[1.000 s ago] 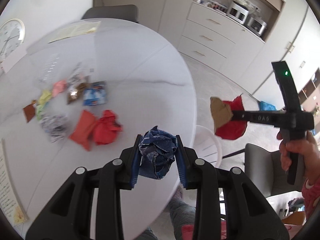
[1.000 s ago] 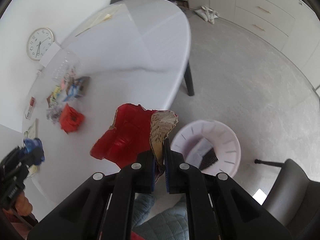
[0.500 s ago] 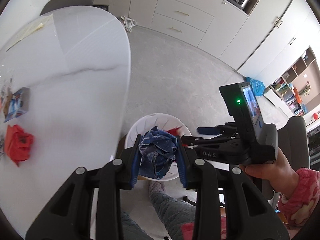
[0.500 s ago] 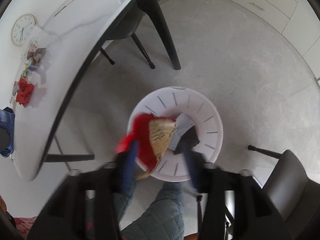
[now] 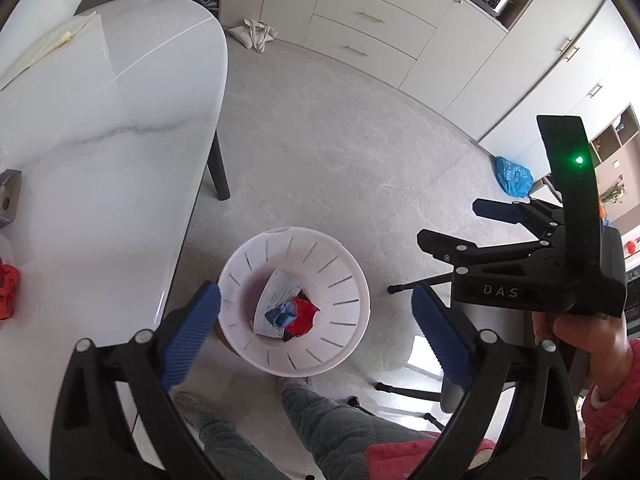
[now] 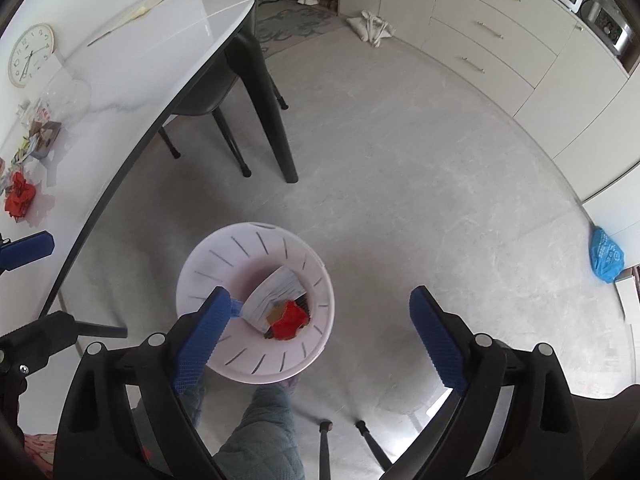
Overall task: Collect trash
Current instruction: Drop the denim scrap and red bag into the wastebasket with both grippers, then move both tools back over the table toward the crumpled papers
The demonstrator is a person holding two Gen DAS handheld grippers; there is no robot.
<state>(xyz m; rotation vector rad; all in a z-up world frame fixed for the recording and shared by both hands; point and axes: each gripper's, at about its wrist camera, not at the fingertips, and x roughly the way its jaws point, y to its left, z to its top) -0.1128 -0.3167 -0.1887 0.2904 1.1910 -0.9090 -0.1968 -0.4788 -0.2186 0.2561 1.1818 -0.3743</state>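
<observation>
Worktop [image 5: 100,128], white with a grey vein, curves along the left of the bin [image 5: 294,300], its dark leg [image 5: 218,172] planted on the floor beyond the bin. Bin, a white slotted tub, stands on the grey floor just off the worktop's edge, above the person's quilted legs [image 5: 320,432]. Left gripper [image 5: 316,328] hangs over the bin, its blue fingers [image 5: 192,332] having just spread wide, with nothing between them. Right gripper [image 6: 320,332] hangs over the bin too, fingers just opened wide and empty. Trash lies in the bin's bottom: white paper [image 5: 276,292], a blue wad [image 5: 282,314] and a red scrap [image 5: 304,314]. More trash sits on the worktop, well away from the bin: a red wad [image 6: 20,198] and small wrappers [image 6: 36,136].
</observation>
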